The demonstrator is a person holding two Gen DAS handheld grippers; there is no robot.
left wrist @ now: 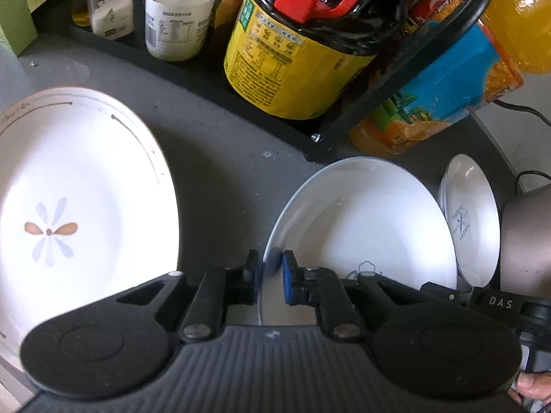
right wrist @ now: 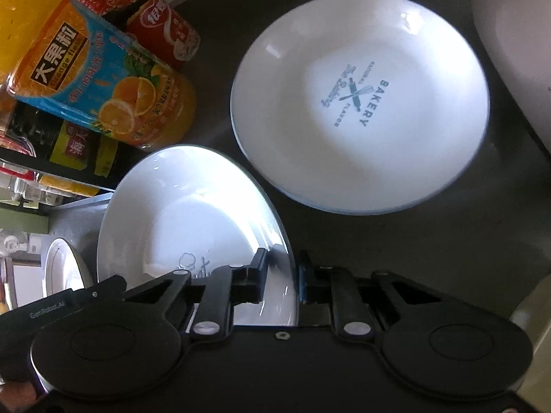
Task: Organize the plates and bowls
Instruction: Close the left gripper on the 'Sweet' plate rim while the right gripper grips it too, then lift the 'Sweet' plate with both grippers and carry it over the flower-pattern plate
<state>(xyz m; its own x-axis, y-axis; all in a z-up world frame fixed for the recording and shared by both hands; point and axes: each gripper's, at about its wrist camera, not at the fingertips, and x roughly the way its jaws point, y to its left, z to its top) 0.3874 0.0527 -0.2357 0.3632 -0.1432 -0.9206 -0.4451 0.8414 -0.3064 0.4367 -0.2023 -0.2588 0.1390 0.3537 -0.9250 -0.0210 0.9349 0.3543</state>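
A white blue-rimmed plate (left wrist: 361, 227) is held between both grippers. My left gripper (left wrist: 270, 275) is shut on its left rim. My right gripper (right wrist: 280, 278) is shut on its right rim; the plate also shows in the right wrist view (right wrist: 186, 213), tilted up. A white "BAKERY" plate (right wrist: 361, 110) lies flat on the dark counter to the right, and shows in the left wrist view (left wrist: 471, 216). A large flower-pattern plate (left wrist: 79, 199) lies on the counter to the left.
A black rack (left wrist: 344, 120) at the back holds a yellow-labelled jar (left wrist: 292, 55), bottles and an orange drink bottle (right wrist: 103, 82). A white rounded vessel (right wrist: 516, 44) stands at the far right. Red cans (right wrist: 168, 34) sit behind.
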